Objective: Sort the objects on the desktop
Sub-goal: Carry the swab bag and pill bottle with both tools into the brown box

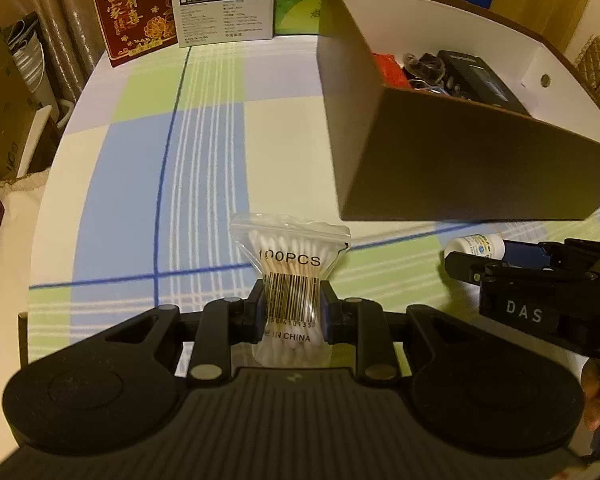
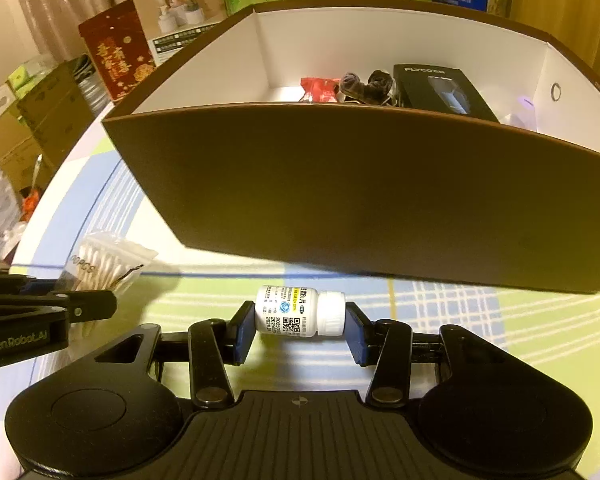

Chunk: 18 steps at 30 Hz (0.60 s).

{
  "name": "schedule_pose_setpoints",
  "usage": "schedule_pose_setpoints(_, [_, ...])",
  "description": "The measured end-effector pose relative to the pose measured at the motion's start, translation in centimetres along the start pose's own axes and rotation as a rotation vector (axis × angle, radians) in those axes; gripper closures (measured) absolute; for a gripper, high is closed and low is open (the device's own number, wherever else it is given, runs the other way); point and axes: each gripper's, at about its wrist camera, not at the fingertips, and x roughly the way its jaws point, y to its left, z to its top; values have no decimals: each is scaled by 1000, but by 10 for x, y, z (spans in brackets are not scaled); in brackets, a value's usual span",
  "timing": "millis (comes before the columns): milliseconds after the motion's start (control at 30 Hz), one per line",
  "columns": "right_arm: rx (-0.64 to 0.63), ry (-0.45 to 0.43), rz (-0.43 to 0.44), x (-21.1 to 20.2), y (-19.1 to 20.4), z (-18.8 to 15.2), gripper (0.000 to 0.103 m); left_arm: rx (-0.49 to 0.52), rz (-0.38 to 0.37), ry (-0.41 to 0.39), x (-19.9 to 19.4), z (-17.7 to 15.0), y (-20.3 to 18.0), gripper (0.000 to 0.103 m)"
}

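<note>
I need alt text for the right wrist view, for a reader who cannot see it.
The right tool grips a small white pill bottle lying on its side on a checked tablecloth. Behind it stands an open brown box holding a black carton and a red packet.

Tall brown cardboard box (image 2: 360, 192) walls off the far right; top open. Left of it, checked tablecloth (image 1: 140, 152) lies bare up to the far cartons (image 1: 220, 4).
</note>
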Motion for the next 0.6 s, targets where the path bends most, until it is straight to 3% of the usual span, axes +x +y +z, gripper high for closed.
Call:
schedule_pose_setpoints(333, [-11,34,95,-44,-42,-17,59,5,-46,-4,-28,-20,-21,82])
schedule_pose_setpoints(600, [17,29,147,-92,-84,-16,59,57,-119,-65,-66,-17,-59,82])
